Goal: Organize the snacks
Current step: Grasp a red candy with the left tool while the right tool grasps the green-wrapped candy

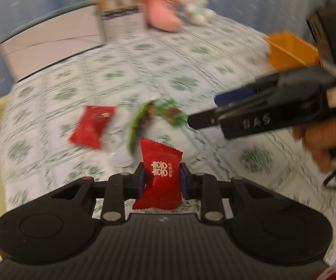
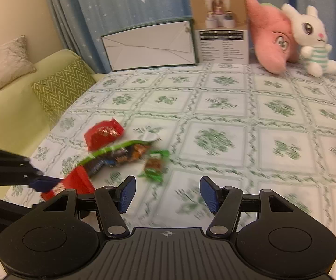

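Note:
My left gripper (image 1: 162, 175) is shut on a red candy packet (image 1: 160, 177) with white characters, held upright above the green-patterned tablecloth (image 1: 191, 53). In the right wrist view the same packet (image 2: 74, 182) shows at the lower left in that gripper (image 2: 39, 183). On the cloth lie another red packet (image 1: 90, 126) (image 2: 103, 134), a green-edged snack bag (image 1: 142, 119) (image 2: 118, 155) and a small green-wrapped candy (image 1: 172, 114) (image 2: 153, 164). My right gripper (image 2: 168, 191) (image 1: 203, 112) is open with nothing between its blue pads, just short of the small candy.
An orange box (image 1: 289, 51) sits at the table's right side. At the back stand a white box (image 2: 151, 46), a brown carton (image 2: 221, 28), a pink plush (image 2: 273, 37) and a white bunny plush (image 2: 310, 39). A yellow-green sofa (image 2: 11, 116) with cushions lies left of the table.

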`<action>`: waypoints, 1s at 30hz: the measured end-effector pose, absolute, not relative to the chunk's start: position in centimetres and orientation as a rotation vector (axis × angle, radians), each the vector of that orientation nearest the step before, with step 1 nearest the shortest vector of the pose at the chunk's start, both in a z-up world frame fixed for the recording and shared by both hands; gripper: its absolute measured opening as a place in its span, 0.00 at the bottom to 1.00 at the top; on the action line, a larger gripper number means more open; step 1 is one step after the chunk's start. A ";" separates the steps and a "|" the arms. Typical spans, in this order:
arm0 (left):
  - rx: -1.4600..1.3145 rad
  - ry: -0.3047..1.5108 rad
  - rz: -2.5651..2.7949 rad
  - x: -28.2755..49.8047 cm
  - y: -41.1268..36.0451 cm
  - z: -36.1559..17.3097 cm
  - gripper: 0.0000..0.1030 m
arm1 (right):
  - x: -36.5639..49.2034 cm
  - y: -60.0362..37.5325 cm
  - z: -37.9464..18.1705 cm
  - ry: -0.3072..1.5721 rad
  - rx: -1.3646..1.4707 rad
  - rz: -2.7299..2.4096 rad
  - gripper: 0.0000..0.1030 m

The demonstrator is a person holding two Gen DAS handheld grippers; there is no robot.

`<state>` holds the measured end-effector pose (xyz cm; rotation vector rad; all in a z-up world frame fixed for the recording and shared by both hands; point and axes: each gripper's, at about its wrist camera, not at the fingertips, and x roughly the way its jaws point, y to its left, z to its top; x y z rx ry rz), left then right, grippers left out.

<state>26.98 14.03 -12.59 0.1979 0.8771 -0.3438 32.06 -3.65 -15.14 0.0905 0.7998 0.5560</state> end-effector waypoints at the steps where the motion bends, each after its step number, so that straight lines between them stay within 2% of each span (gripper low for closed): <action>1: 0.171 0.868 -0.311 26.8 14.4 -12.4 0.25 | 32.3 -3.2 -15.2 0.793 0.089 0.555 0.60; 5: 0.053 0.846 -0.158 26.4 16.4 -12.1 0.25 | 32.9 -1.7 -15.6 0.775 0.082 0.531 0.58; 7: 0.015 0.834 -0.112 26.3 17.2 -11.9 0.25 | 33.2 -0.9 -15.9 0.778 0.076 0.522 0.44; 12: -0.007 0.818 -0.079 25.7 17.8 -11.6 0.25 | 33.6 0.6 -16.5 0.769 0.034 0.490 0.40; 15: -0.001 0.822 -0.074 25.4 17.8 -11.5 0.25 | 33.5 1.1 -16.6 0.762 -0.007 0.475 0.22; 23: 0.018 0.829 -0.069 24.9 17.1 -10.1 0.25 | 31.2 -1.9 -14.8 0.748 -0.011 0.445 0.21; 30: 0.026 0.794 -0.102 22.9 14.5 -6.9 0.25 | 26.9 -6.8 -10.5 0.717 0.036 0.388 0.21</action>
